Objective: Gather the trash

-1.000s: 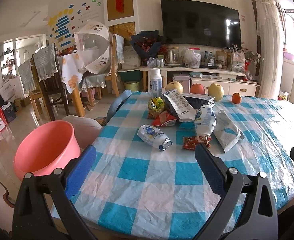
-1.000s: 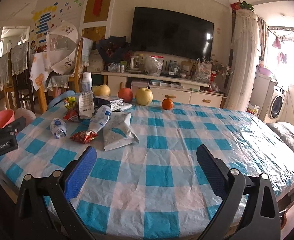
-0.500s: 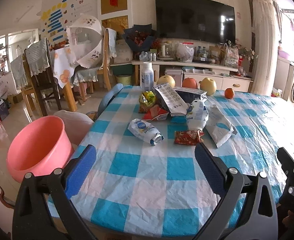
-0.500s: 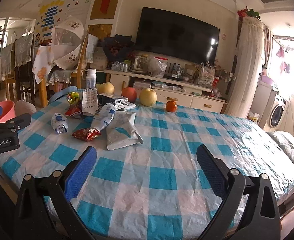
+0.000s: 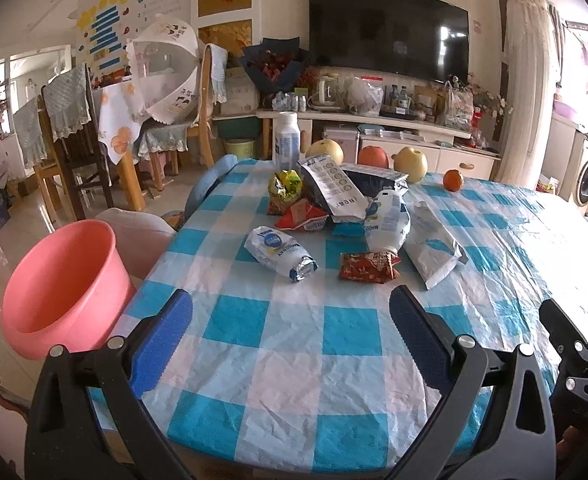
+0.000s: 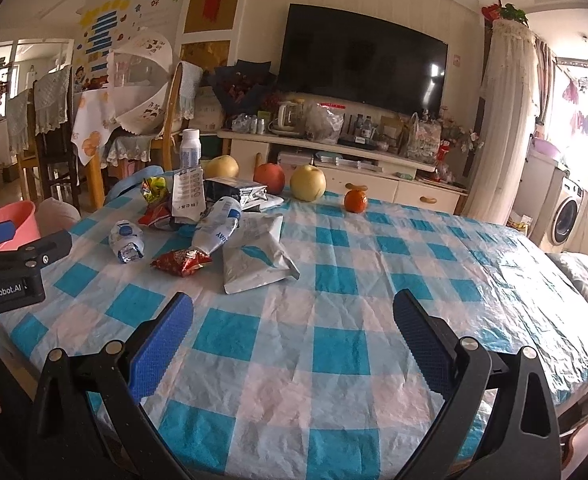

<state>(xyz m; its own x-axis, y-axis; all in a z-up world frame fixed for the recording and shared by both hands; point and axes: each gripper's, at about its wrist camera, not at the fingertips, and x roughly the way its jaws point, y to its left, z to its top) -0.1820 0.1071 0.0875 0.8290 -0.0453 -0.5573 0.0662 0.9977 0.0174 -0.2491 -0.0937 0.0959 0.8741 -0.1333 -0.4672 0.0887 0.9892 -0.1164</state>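
Observation:
A heap of empty snack wrappers lies on the blue-checked tablecloth (image 5: 277,344). Nearest are a crumpled white and blue wrapper (image 5: 279,253), a red wrapper (image 5: 368,267) and a flat grey pouch (image 5: 434,246). They also show in the right wrist view: the white wrapper (image 6: 125,240), the red wrapper (image 6: 181,262) and the grey pouch (image 6: 255,254). A pink bucket (image 5: 63,284) stands on the floor left of the table. My left gripper (image 5: 289,320) is open and empty above the near table edge. My right gripper (image 6: 291,318) is open and empty, to the right of it.
At the far table edge stand a white bottle (image 5: 286,142), two pears, an apple (image 5: 372,157) and a small orange (image 5: 452,180). A stool (image 5: 137,236) sits beside the bucket. Chairs and a second table are at the left, a TV cabinet behind.
Both grippers have moved closer to the table and the wrappers. Both stay open. Nothing on the table has moved.

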